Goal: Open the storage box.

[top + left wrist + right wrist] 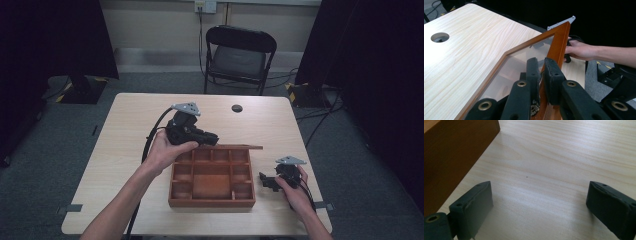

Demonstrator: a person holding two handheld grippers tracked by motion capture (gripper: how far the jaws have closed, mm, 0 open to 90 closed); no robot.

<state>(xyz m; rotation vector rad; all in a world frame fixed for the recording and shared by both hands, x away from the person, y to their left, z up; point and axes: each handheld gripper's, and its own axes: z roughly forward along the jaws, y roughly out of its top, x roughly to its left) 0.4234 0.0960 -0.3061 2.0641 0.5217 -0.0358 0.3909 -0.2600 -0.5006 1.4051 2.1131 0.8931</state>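
At centre-left of the high view, our left gripper (pixel 207 138) pinches the wooden frame of the glazed lid (pixel 240 147), raised above the compartmented wooden box (pixel 212 202) at lower centre. At lower right, our right gripper (pixel 265 180) rests beside the box, jaws wide.

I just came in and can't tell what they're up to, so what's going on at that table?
A person at a light wooden table is working on a wooden compartment box with a hand-held gripper in each hand. The left hand-held gripper is clamped on the wooden frame of the box's clear-paned lid, holding it swung up from the box's far edge. The right hand-held gripper sits open, low over the table just right of the box, holding nothing.
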